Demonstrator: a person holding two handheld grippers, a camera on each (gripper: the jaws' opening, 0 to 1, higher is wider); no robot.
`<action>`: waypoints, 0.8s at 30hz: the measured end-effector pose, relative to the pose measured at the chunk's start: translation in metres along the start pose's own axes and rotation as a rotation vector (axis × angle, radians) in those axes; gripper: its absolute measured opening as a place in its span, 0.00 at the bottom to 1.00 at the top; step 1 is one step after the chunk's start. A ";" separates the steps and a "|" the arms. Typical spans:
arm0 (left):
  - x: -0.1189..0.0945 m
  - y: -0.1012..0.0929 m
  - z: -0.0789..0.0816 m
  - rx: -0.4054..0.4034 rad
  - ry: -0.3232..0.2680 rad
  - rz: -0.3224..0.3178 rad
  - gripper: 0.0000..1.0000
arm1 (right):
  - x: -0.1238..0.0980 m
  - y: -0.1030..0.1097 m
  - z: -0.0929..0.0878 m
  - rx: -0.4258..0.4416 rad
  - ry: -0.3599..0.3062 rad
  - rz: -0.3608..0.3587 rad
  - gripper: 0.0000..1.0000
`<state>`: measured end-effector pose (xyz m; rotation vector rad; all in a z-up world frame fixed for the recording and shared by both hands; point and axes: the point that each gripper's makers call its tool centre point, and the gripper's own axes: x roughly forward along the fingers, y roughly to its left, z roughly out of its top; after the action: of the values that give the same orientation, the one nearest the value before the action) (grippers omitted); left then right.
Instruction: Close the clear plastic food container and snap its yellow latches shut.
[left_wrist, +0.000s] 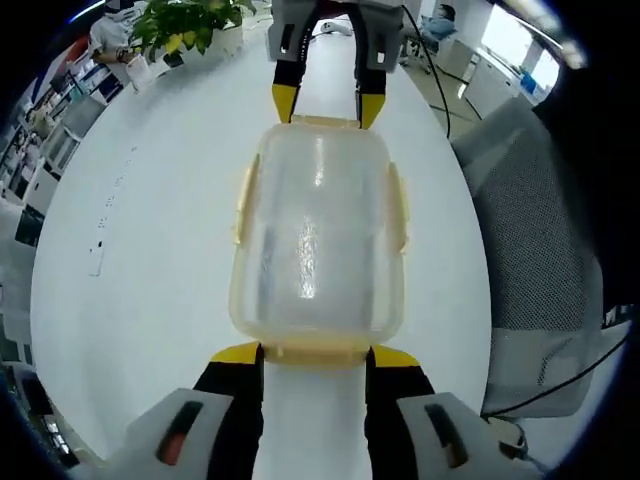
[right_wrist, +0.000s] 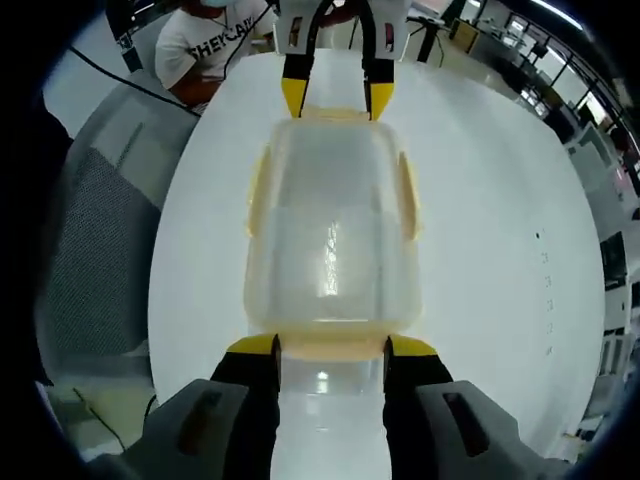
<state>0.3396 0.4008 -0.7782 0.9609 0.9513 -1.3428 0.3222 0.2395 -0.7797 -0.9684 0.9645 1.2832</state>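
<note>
The clear container (left_wrist: 318, 240) sits mid-table on the white table (left_wrist: 150, 250), lid on. The left gripper (left_wrist: 316, 352) and right gripper (right_wrist: 331, 345) face each other at its opposite short ends, jaws spread, yellow tips touching the end latches (right_wrist: 333, 346), which are possibly not yet snapped. The side latches (left_wrist: 398, 205) flare outward.

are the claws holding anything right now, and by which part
Nothing is gripped. The left claw and right claw are open, each with its tips at an end latch of the lidded container.
</note>
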 end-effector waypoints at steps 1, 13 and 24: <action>0.001 0.001 0.001 0.000 -0.002 0.000 0.34 | 0.000 0.000 -0.001 0.001 0.002 -0.001 0.37; 0.013 -0.002 0.020 0.012 -0.011 -0.002 0.34 | -0.003 0.003 -0.023 0.014 0.015 -0.002 0.37; 0.020 0.000 0.042 0.022 -0.018 -0.003 0.34 | -0.010 0.001 -0.044 0.032 0.028 -0.001 0.37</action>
<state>0.3397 0.3540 -0.7833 0.9633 0.9268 -1.3649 0.3195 0.1941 -0.7837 -0.9635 1.0034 1.2530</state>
